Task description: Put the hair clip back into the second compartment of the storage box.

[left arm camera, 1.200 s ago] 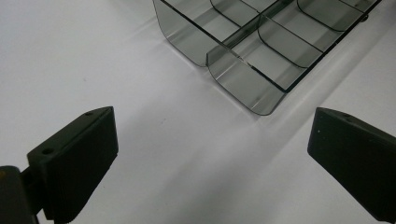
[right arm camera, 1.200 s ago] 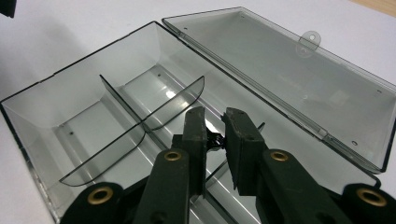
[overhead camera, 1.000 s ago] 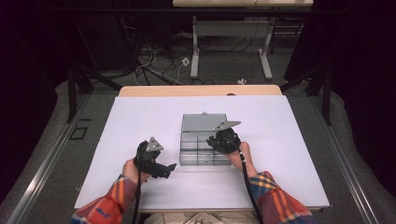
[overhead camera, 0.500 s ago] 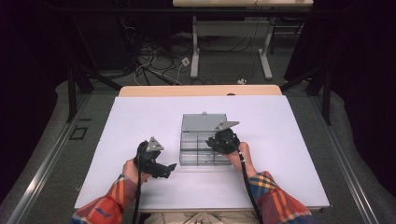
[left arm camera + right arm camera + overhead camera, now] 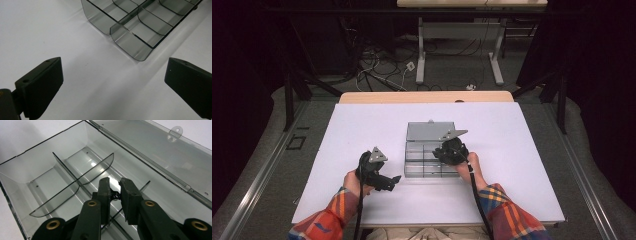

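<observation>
A clear grey compartment box (image 5: 424, 167) lies open in the middle of the white table (image 5: 362, 130), its lid (image 5: 430, 131) folded back flat. My right gripper (image 5: 443, 152) reaches down into the box's right half. In the right gripper view its jaws (image 5: 115, 182) stand almost together over a thin clear divider (image 5: 145, 185) whose corner sticks out beside the right jaw; they look shut on it. My left gripper (image 5: 392, 182) rests on the table left of the box, jaws (image 5: 112, 82) wide open with bare table between them and the box's corner (image 5: 130, 42) ahead.
Inside the box (image 5: 37, 167) a long divider and curved cross dividers (image 5: 96, 168) stand upright. The lid (image 5: 155, 152) has a small latch tab (image 5: 176, 132). A wooden strip (image 5: 427, 97) edges the table's far side; floor cables and desk legs lie beyond.
</observation>
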Motion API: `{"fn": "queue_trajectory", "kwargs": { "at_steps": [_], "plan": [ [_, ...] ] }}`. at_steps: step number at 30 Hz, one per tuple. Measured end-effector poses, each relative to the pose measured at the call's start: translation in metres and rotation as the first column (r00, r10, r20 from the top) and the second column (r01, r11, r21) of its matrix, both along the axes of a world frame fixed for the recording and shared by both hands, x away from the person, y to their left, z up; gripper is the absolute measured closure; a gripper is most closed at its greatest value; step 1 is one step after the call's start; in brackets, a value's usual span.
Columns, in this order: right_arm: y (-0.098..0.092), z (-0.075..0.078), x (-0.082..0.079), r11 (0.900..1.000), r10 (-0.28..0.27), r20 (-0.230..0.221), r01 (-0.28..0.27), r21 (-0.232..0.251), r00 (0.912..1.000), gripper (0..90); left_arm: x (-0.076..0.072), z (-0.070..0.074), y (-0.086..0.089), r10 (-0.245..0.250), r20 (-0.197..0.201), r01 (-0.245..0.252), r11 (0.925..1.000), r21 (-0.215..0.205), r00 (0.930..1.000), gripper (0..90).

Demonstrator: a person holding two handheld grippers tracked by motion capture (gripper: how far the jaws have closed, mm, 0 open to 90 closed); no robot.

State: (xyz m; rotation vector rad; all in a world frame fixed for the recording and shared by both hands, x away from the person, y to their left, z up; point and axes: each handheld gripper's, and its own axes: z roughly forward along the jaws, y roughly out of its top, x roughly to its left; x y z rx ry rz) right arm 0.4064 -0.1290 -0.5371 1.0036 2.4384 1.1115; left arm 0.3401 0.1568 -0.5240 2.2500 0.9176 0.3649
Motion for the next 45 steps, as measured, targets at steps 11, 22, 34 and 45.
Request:
{"fn": "queue_trajectory", "kwargs": {
  "at_steps": [11, 22, 34, 45],
  "plan": [
    [0.000, 0.000, 0.000, 1.000, 0.004, -0.012, -0.004, 0.001, 0.9999, 78.5, 0.000, 0.000, 0.000, 0.000, 0.000, 0.000, 1.0000, -0.001, 1.0000, 2.0],
    [-0.004, 0.002, 0.000, 1.000, 0.001, -0.017, -0.001, 0.008, 0.9998, 72.7, 0.000, 0.000, 0.000, 0.003, 0.002, -0.003, 1.0000, -0.006, 1.0000, 2.0],
    [-0.016, 0.013, -0.008, 1.000, -0.001, -0.028, 0.002, 0.023, 0.9996, 59.9, -0.001, 0.001, 0.000, 0.003, 0.001, -0.003, 0.9999, -0.016, 1.0000, 2.0],
    [-0.033, 0.021, -0.015, 0.999, -0.017, -0.043, 0.019, 0.047, 0.9989, 47.5, -0.001, 0.001, 0.000, 0.001, 0.006, -0.001, 1.0000, -0.010, 1.0000, 2.0]
  ]
}}
